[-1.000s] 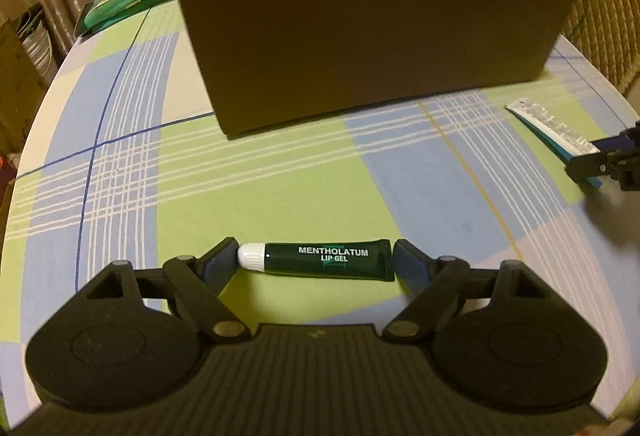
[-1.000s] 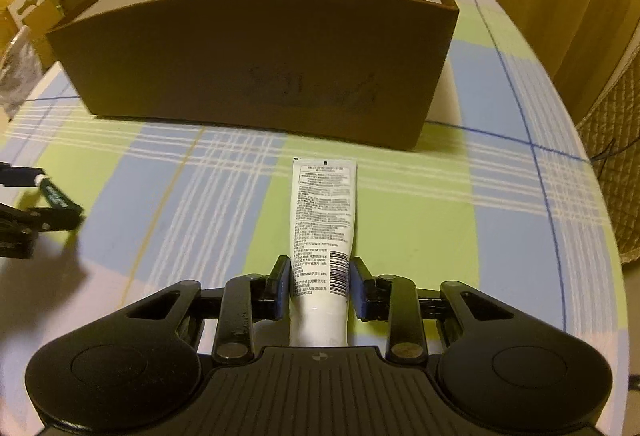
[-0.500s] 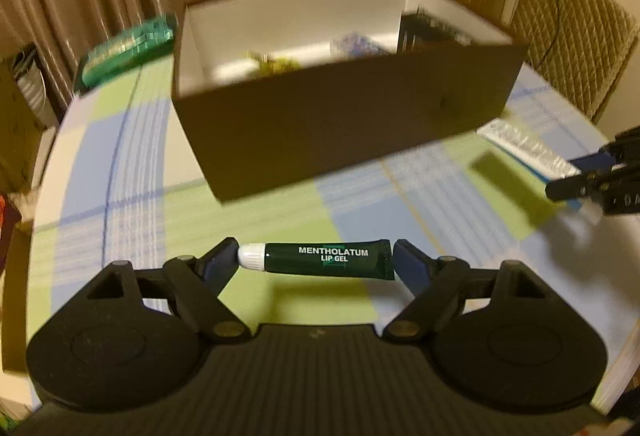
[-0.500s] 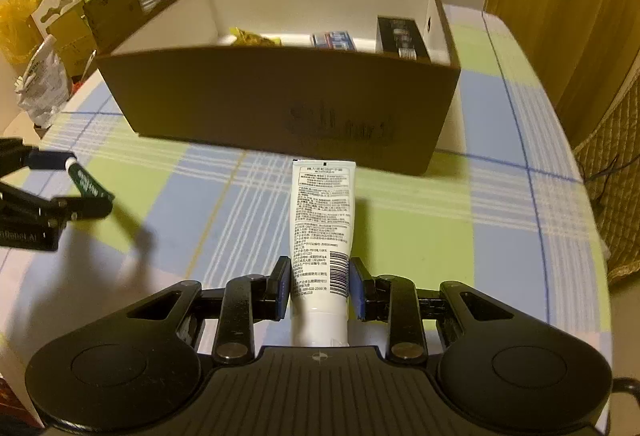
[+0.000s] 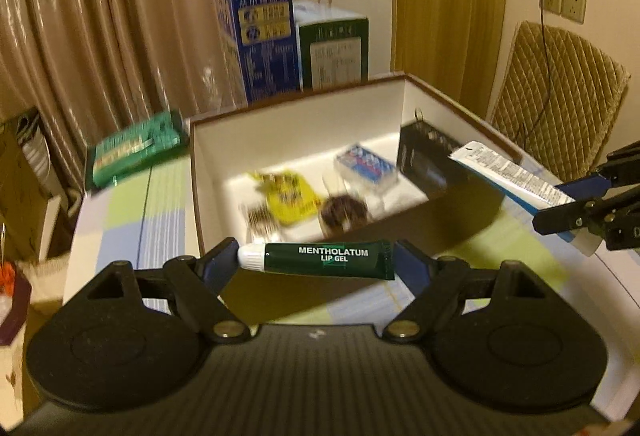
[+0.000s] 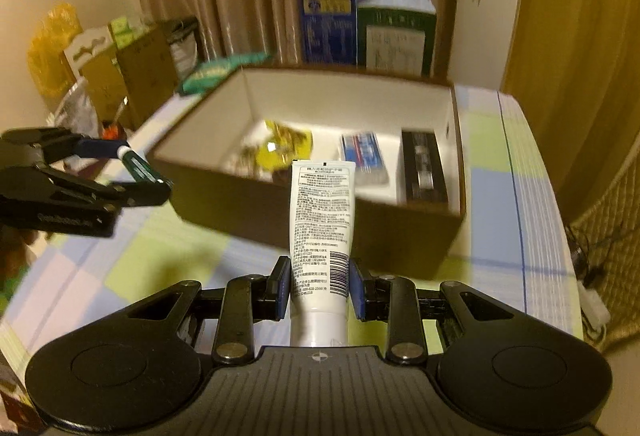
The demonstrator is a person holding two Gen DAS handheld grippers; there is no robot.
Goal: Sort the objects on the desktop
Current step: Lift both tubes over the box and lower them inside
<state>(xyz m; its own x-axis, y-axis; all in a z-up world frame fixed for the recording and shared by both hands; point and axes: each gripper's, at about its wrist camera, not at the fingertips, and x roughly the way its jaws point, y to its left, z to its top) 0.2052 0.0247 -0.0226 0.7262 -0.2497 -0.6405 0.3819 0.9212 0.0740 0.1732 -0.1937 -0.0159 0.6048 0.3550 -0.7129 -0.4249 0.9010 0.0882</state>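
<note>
Curtains point(image 5: 100, 35) behind | left view: chair point(image 5: 560, 91); right view: cartons point(image 6: 120, 71)

Box point(image 5: 280, 123) on counter point(image 5: 132, 203), open top. Inside box: packet point(image 5: 286, 191) at left, round thing point(image 5: 344, 211) near middle, small pack point(image 5: 366, 165) right of packet, case point(image 5: 432, 159) along right wall. Two cartons point(image 5: 260, 39) behind box, side by side, far edge of counter. Flat pack point(image 5: 132, 147) on counter, left of box. Chair point(image 5: 556, 95) right of counter. Lip gel tube point(image 5: 320, 264) crosswise in left tongs point(image 5: 318, 268), above near wall of box. Cream tube point(image 6: 322, 236) in right tongs point(image 6: 320, 294), pointing at box, held above counter.
</note>
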